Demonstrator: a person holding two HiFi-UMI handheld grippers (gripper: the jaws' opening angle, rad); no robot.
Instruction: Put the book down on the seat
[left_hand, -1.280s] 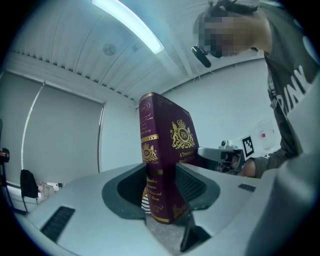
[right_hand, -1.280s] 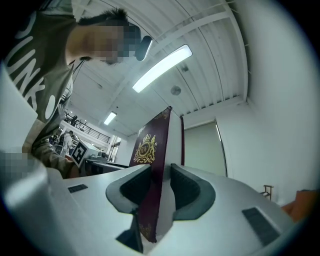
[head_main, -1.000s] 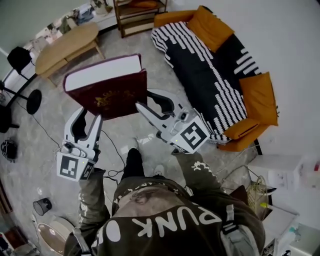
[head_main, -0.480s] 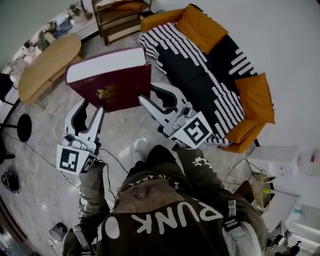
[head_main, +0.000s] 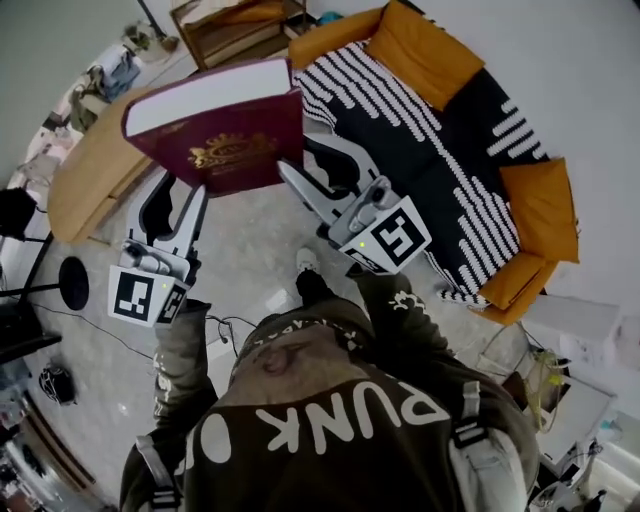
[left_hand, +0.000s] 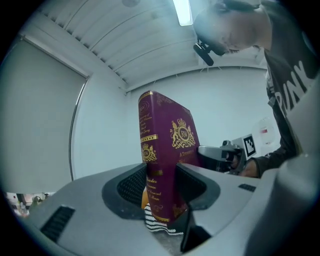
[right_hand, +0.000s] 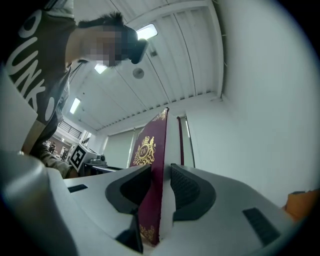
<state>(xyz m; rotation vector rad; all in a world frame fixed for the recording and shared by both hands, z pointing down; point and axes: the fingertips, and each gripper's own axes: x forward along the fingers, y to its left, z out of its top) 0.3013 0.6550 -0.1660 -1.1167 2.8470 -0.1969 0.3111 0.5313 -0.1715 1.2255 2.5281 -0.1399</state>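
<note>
A thick maroon book (head_main: 225, 135) with a gold crest hangs in the air in front of me, cover toward the camera and white page edge up. My left gripper (head_main: 181, 196) is shut on its lower left edge, and the spine (left_hand: 150, 165) stands between the jaws. My right gripper (head_main: 304, 162) is shut on the book's right edge (right_hand: 150, 170). The sofa seat (head_main: 440, 160), draped in a black-and-white striped cover, lies just right of the book and below it. Orange cushions (head_main: 425, 50) lie at its two ends.
A light wooden table (head_main: 95, 170) stands at the left behind the book, and a low wooden shelf (head_main: 235, 25) stands at the top. A black round stand base (head_main: 72, 283) and cables lie on the grey floor at the left. A person's shoe (head_main: 305, 262) steps forward.
The book and both grippers have risen in the view and come nearer the sofa's left end. The person has stepped forward, and the table now sits right behind the book.
</note>
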